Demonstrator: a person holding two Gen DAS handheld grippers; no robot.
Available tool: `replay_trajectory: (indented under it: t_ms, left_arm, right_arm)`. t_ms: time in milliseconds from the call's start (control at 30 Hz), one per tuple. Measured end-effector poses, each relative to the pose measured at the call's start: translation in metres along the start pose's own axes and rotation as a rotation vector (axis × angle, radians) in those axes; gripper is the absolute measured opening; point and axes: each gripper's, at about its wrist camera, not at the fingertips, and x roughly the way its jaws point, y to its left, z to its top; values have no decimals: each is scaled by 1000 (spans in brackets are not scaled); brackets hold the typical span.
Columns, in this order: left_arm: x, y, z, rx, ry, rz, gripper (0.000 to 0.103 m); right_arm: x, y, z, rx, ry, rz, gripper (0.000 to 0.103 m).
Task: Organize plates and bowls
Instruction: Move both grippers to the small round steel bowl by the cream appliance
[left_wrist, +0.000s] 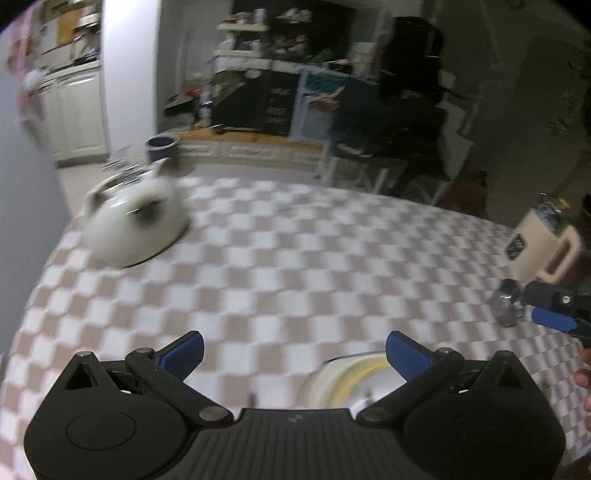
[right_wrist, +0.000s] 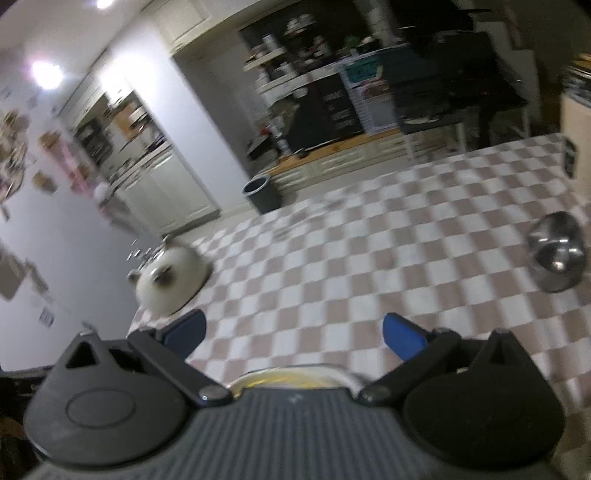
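A white animal-face bowl (left_wrist: 135, 225) lies upside down at the far left of the checkered table (left_wrist: 295, 266); it also shows in the right wrist view (right_wrist: 171, 282). A white bowl with a yellow inside (left_wrist: 351, 380) sits near the front, just below my open left gripper (left_wrist: 293, 354). My right gripper (right_wrist: 293, 332) is open and empty above that bowl (right_wrist: 295, 378). A small steel bowl (right_wrist: 557, 254) stands at the right, and shows beside the right gripper's fingers (left_wrist: 554, 319) in the left wrist view (left_wrist: 508, 306).
A cream jug-like container (left_wrist: 546, 243) stands at the table's right edge. Beyond the table are a dark bin (left_wrist: 160, 146), white cabinets (left_wrist: 77, 110) and a cluttered counter (left_wrist: 258, 92). Both views are motion-blurred.
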Motion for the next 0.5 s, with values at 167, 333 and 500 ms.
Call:
replay_trajectory:
  t_ms: [167, 333, 500]
  left_arm:
    - [27, -68, 10, 52, -7, -74, 103]
    - [57, -126, 10, 6, -7, -167, 103]
    - [95, -177, 0, -56, 5, -222, 103]
  right_arm:
    - [-14, -57, 14, 57, -47, -74, 102]
    - [-17, -105, 27, 53, -94, -157, 102]
    - [-10, -151, 40, -50, -114, -209, 102]
